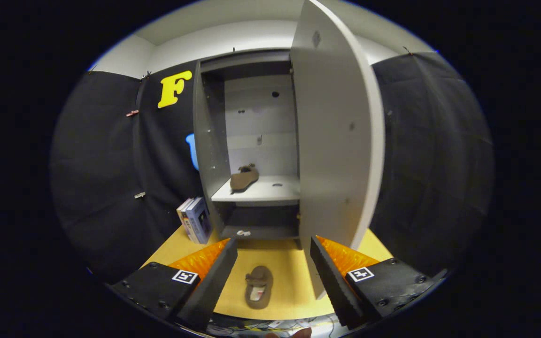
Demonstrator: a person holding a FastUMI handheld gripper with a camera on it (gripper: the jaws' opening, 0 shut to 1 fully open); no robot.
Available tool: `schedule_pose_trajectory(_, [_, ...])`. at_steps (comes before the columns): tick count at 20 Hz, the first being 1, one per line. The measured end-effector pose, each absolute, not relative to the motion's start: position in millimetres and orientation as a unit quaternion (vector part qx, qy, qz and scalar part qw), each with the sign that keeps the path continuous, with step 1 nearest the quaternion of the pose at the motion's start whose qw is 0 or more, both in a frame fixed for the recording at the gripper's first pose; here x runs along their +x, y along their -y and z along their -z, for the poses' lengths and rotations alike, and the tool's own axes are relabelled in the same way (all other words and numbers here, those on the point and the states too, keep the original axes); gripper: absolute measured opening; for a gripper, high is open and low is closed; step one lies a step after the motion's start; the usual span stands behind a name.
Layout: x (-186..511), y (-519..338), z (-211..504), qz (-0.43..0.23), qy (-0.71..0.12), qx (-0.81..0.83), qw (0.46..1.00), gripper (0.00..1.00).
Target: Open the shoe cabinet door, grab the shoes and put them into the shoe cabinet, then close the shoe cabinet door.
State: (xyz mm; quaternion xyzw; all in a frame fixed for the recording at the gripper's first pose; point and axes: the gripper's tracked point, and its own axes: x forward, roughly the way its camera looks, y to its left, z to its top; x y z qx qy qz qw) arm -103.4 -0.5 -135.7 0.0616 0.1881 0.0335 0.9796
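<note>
Shoe cabinet [214, 155], grey, upright at the far side of the yellow tabletop [289, 263], against the black cloth wall [111, 164]. Its door [336, 141] stands swung open to the right, edge-on toward the camera, the lower corner reaching down close to the right finger. Inside, a pale shelf [270, 190] at mid height; a darker compartment beneath it.

Claw [274, 253]: spread wide, fingers well apart, gripping nothing and touching nothing. The left finger [212, 281] and right finger [334, 281] flank the open tabletop in front of the cabinet.

Books [196, 219]: a small upright stack just left of the cabinet's base, leaning slightly.

First shoe [244, 178]: brown, slipper-like, lying on the left part of the shelf inside the cabinet, its long axis slanted toward the back.

Second shoe [258, 286]: brown, flat on the tabletop between the two fingers, nearer the left one, sole down with a pale patch on its insole; apart from both fingers.
</note>
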Motion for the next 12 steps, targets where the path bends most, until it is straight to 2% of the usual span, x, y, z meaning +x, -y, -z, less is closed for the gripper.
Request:
schedule_pose_trajectory(5, [-97.0, -41.0, 251.0, -0.057, -0.294, 0.074, 0.951, 0.99])
schedule_pose_trajectory(12, [-89.5, -68.7, 366.9, -0.074, -0.390, 0.069, 0.915, 0.99])
